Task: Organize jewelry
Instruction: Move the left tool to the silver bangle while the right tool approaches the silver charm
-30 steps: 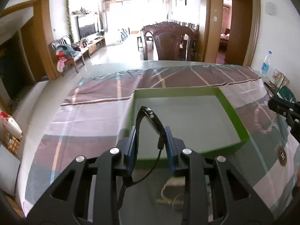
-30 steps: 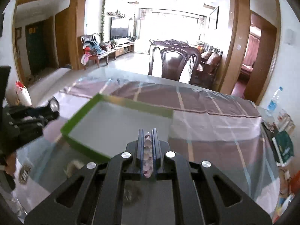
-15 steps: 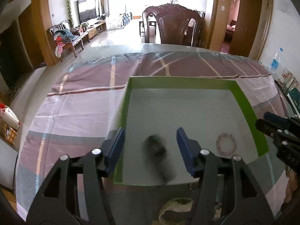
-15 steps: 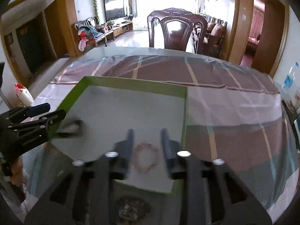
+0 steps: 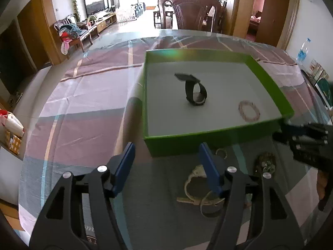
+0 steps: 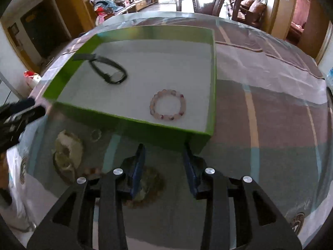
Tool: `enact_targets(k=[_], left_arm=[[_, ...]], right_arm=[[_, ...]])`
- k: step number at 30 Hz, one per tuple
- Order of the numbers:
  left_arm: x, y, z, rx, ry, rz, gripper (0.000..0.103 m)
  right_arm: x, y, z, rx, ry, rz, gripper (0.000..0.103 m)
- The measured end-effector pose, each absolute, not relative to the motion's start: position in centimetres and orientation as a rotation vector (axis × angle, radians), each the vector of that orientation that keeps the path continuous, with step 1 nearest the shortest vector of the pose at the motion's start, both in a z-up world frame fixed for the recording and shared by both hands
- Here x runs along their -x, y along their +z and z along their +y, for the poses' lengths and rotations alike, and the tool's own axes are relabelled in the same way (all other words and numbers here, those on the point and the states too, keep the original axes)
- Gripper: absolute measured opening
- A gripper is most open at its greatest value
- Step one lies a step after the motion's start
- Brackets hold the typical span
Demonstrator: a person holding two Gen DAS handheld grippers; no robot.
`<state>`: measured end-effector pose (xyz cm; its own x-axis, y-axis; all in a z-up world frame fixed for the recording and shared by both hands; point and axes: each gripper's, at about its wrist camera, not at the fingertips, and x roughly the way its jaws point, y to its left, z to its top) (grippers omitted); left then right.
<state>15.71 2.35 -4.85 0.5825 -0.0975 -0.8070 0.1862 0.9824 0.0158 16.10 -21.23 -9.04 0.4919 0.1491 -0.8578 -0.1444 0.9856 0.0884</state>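
The green box [image 5: 218, 143] sat on the bench [image 5: 87, 108] to keep the jewelry in 1 place. 2 things lay in it: 1 black watch [image 5: 195, 91] near the middle, propped on its edge, and 1 pink bead bracelet [image 6: 168, 107] by the near right corner. They were apart, not touching.

The left claw [image 5: 166, 166] had just been opening; its jaws stood wide with nothing between them. The right claw [image 6: 164, 164] had just opened too and gripped nothing. Both hung over the near side of the bench, in front of the box. That fits going for more pieces.

On the bench in front of the box I counted about 4 loose pieces: 1 pale watch [image 5: 195, 183], 1 small ring [image 5: 221, 152], 1 brownish bead bracelet [image 6: 145, 187] under the right claw, and 1 dark clump [image 5: 265, 163] too blurry to name. They looked like the next things to pick up.
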Motion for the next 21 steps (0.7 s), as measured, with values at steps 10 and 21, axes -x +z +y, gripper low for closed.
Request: enact_targets(k=[10,21], left_arm=[[-13.5,-6.5,2.5,-0.059,-0.158,0.954,0.068],[-11.0,-9.8,1.2,-0.034,-0.179,1.023,0.054]], right_arm=[[-12.3,-9.7,-21.1,0.0,0.175,1.052,0.038],[-10.3,-11.7,-21.1,-0.075,0.188,1.013,0.039]])
